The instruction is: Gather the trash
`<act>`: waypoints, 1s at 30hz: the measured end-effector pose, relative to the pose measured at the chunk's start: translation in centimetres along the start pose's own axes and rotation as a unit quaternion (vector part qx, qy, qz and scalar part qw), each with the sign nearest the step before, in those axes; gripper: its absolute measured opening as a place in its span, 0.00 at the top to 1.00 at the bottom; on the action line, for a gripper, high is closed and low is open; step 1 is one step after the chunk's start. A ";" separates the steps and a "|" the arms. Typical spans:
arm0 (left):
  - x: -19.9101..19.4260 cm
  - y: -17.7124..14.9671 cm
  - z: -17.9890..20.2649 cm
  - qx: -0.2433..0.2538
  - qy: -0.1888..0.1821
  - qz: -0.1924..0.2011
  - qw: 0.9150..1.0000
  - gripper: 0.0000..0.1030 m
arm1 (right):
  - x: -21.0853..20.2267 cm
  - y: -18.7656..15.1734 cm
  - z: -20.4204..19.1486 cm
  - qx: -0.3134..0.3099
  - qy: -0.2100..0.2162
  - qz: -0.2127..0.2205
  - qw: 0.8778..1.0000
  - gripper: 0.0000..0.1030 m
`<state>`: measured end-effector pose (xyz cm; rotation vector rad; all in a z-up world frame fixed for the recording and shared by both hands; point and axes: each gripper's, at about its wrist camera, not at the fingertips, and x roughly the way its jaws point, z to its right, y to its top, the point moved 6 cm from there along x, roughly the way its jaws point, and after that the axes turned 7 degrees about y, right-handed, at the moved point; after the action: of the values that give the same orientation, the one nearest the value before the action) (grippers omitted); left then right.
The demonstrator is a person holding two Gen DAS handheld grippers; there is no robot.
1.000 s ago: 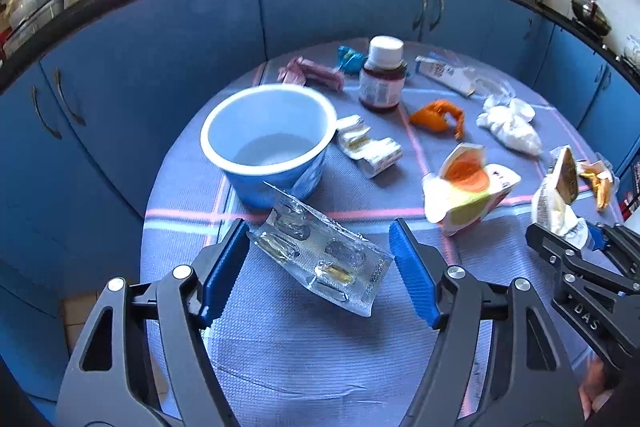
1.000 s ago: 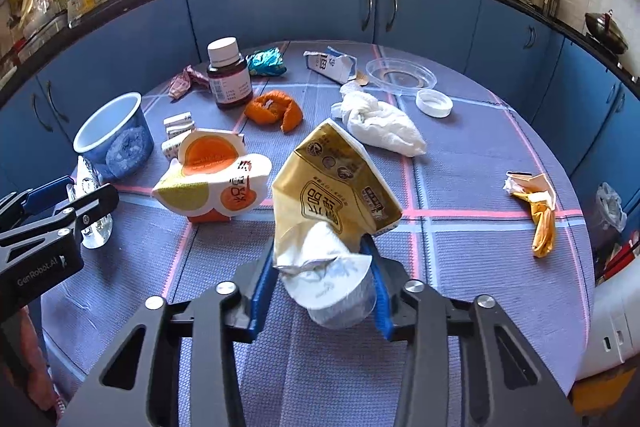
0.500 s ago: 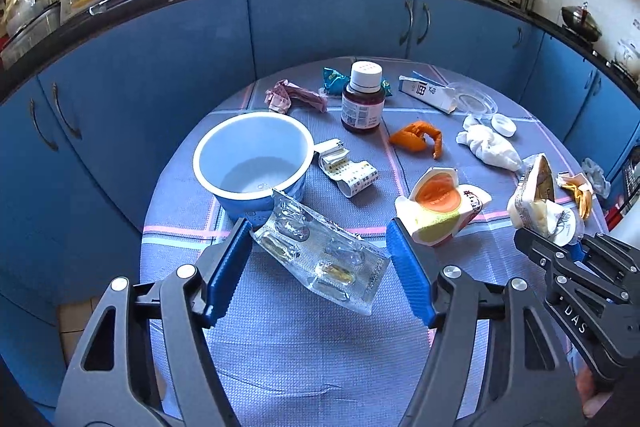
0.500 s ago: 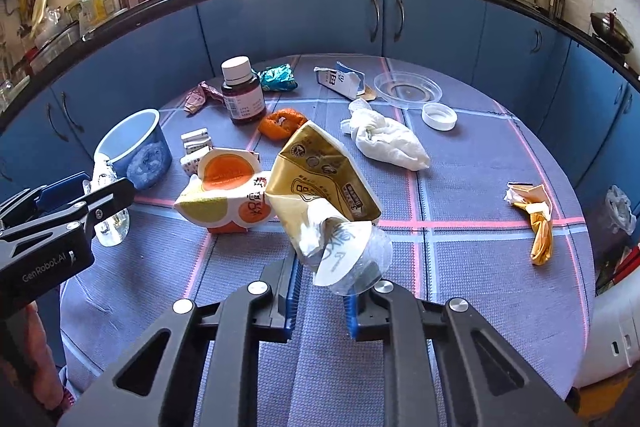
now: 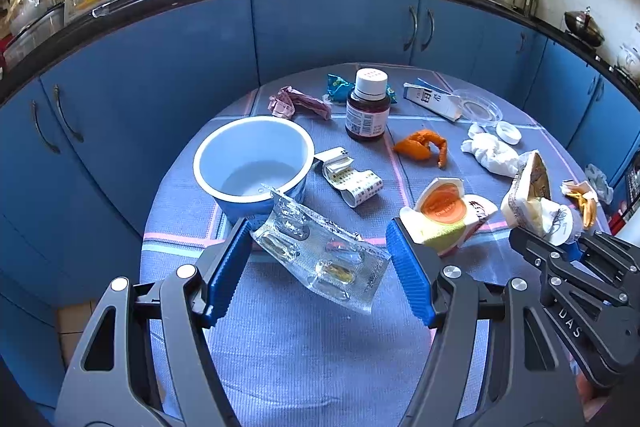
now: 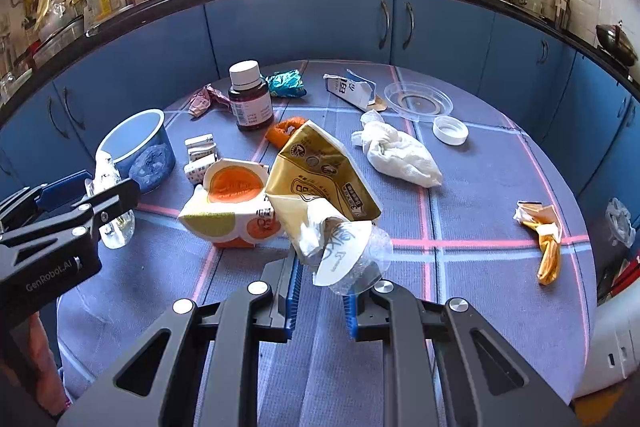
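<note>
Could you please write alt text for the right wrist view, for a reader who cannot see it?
The right claw grips a crumpled gold carton with a clear plastic cup above a round table strewn with trash: an orange juice carton, white tissue, brown bottle and blue cup.

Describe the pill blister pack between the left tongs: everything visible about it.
The blister pack is a clear plastic sheet with silvery foil backing and several oval pockets; at least one holds a yellowish capsule, while others look empty or crushed. It is crumpled at the edges and tilted, upper end toward the blue cup, lower corner hanging above the tablecloth. It sits between the left tongs, touching the left pad; contact with the other pad is unclear.
</note>
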<state>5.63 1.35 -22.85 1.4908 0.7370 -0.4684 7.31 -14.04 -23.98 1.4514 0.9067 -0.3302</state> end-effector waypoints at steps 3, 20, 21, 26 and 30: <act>0.7 -0.1 0.2 -0.002 0.001 -0.004 1.000 0.33 | 0.7 -0.1 0.1 0.004 -0.001 -0.004 1.000 0.83; 2.6 -1.2 0.7 -0.003 -0.004 -0.029 1.000 0.33 | 2.2 -1.1 1.6 0.039 0.011 -0.030 0.999 0.79; 2.8 -1.4 0.7 -0.004 -0.005 -0.034 0.999 0.33 | 2.2 -1.1 1.6 0.039 0.011 -0.030 0.999 0.79; 3.3 -1.7 0.8 -0.006 -0.004 -0.041 0.999 0.32 | 2.5 -1.1 0.3 0.008 0.020 -0.040 0.999 0.51; 3.7 -2.1 0.7 -0.008 -0.004 -0.049 0.999 0.27 | 2.9 -1.2 0.5 0.009 -0.011 -0.053 0.999 0.25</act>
<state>6.89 1.13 -26.93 1.4418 0.8076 -0.5422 8.46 -13.75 -26.93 1.4170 0.9668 -0.4322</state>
